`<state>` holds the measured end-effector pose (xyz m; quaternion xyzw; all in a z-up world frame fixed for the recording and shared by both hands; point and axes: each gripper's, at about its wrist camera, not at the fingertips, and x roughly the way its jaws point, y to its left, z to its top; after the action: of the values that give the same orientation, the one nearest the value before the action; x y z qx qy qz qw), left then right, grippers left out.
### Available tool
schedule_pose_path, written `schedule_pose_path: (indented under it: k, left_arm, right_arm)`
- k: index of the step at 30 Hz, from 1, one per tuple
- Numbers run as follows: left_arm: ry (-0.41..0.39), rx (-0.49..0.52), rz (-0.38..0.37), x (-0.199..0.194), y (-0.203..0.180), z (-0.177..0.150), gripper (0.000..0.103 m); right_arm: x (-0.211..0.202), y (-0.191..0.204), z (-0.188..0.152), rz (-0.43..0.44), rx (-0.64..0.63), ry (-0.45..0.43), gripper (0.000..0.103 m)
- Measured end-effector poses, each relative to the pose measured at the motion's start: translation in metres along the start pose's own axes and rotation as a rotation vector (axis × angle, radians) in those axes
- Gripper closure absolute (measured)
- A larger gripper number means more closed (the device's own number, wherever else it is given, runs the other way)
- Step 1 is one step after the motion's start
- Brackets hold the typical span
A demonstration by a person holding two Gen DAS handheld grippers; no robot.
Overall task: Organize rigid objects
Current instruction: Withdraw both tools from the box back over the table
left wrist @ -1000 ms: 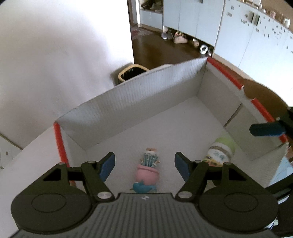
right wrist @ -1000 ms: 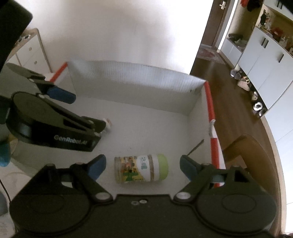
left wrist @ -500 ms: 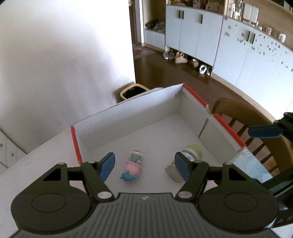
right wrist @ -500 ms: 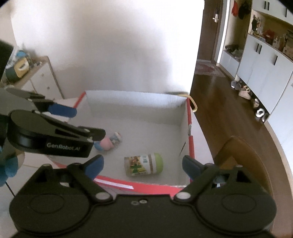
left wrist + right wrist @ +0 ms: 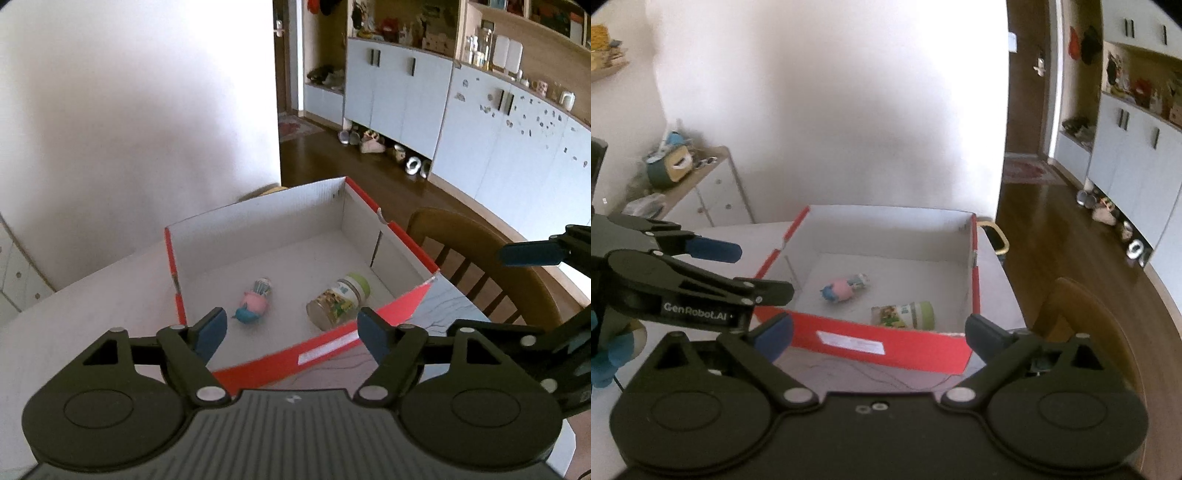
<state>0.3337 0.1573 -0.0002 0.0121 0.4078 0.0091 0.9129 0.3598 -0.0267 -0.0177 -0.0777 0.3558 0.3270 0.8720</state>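
Both tools hang above the near edge of the bench (image 5: 110, 280), tilted down toward a red box (image 5: 280, 363) and clear of it. Left tool (image 5: 291, 328) has its jaws spread with nothing between them, and they have just been opening. Right tool (image 5: 879, 332) has also just been opening; its jaws stand wide and bare. Inside the box, on the white floor, a jar (image 5: 338, 301) with a green lid lies on its side at the right, well apart from a pink and blue toy (image 5: 255, 301) lying at the left. Only the left view shows a wooden chair (image 5: 476, 251) right of the box. Only the right view shows a blue-gloved hand (image 5: 607, 354) under the left tool, and a white dresser (image 5: 713, 195) at far left.
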Motion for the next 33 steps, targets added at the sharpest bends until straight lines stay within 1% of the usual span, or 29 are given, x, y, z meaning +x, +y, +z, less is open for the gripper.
schedule_pose_path:
  k: [7, 15, 21, 28, 33]
  left_arm:
    - [-0.053, -0.025, 0.014, -0.032, -0.012, -0.029, 0.021]
    - [-0.119, -0.069, 0.009, -0.065, -0.026, -0.065, 0.020]
    - [-0.149, -0.079, 0.055, -0.079, -0.035, -0.095, 0.019]
    - [-0.134, -0.122, 0.097, -0.085, -0.041, -0.134, 0.019]
    - [-0.101, -0.191, 0.116, -0.081, -0.040, -0.162, 0.019]
  right_arm:
    - [-0.033, 0.008, -0.018, 0.046, -0.047, -0.052, 0.002]
    - [-0.060, 0.008, -0.047, 0.094, -0.034, -0.081, 0.000]
    - [-0.075, 0.008, -0.072, 0.101, -0.051, -0.101, 0.000]
    - [-0.084, 0.001, -0.110, 0.078, -0.057, -0.102, 0.000]
    - [-0.079, -0.008, -0.134, 0.048, -0.044, -0.064, 0.000]
